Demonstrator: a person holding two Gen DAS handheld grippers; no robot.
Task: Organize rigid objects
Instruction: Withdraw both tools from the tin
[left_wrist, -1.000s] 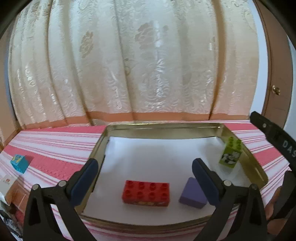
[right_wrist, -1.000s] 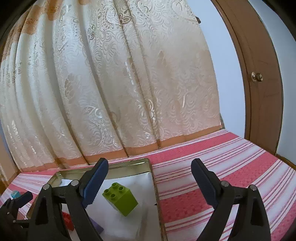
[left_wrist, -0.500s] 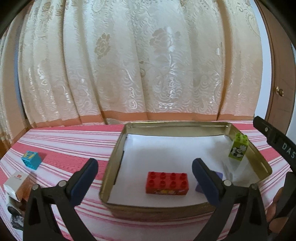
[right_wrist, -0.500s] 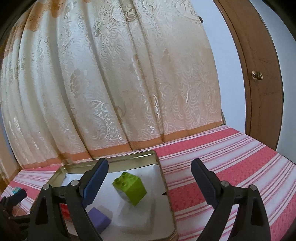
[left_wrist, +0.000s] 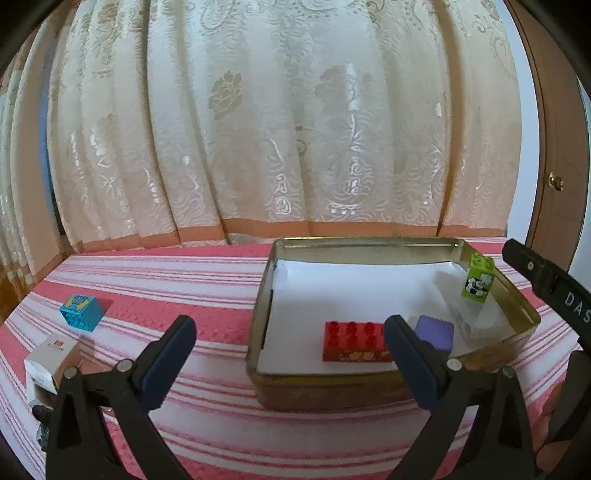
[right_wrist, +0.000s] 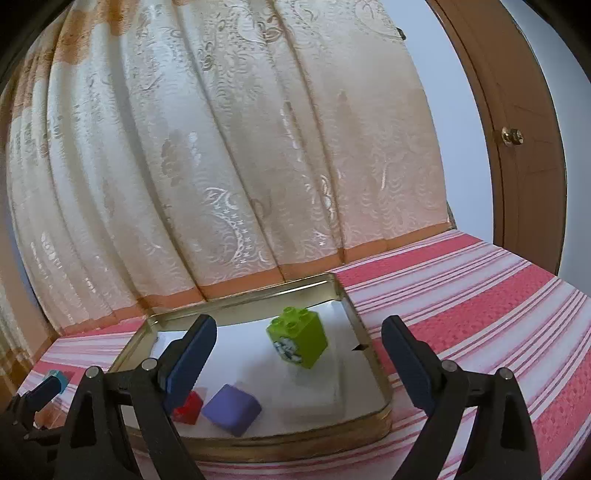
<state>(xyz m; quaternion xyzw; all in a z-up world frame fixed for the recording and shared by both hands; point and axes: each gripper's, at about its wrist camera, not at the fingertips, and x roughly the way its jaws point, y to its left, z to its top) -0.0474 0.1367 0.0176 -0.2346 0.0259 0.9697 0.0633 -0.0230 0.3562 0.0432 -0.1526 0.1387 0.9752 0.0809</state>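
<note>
Your left gripper (left_wrist: 288, 338) has drawn back and swung leftward since a second ago: then its jaws framed the red brick and the purple block inside the tin, and now its left finger (left_wrist: 168, 350) stands over the striped cloth outside the tin while its right finger (left_wrist: 410, 354) covers the near end of the red brick (left_wrist: 351, 341). The jaws stand wide apart with nothing between them. Your right gripper (right_wrist: 299, 354) has pulled back too, so more of the tin shows in its view than before; its jaws also gape wide and hold nothing. Both grippers point gently downward toward the bed, side by side, and the tip of the right one shows at the right edge of the left wrist view.

Past the fingers lies the metal tin (left_wrist: 258, 306), lined with white paper (left_wrist: 351, 284). In it the red brick lies flat near the front wall, the purple block (left_wrist: 434, 332) just to its right, and the green brick (left_wrist: 478, 280) stands by the right wall, tilted, with a black-and-white picture on its side. In the right wrist view the green brick (right_wrist: 297, 338) sits on a fold of the paper, well apart from the purple block (right_wrist: 232, 408).

Outside the tin, on the pink striped cloth (left_wrist: 177, 280), a small blue cube (left_wrist: 81, 312) rests to the left, and a white and orange box (left_wrist: 51, 356) lies nearer, at the left edge. A cream patterned curtain (left_wrist: 288, 129) hangs behind, with a wooden door (right_wrist: 524, 147) to the right.
</note>
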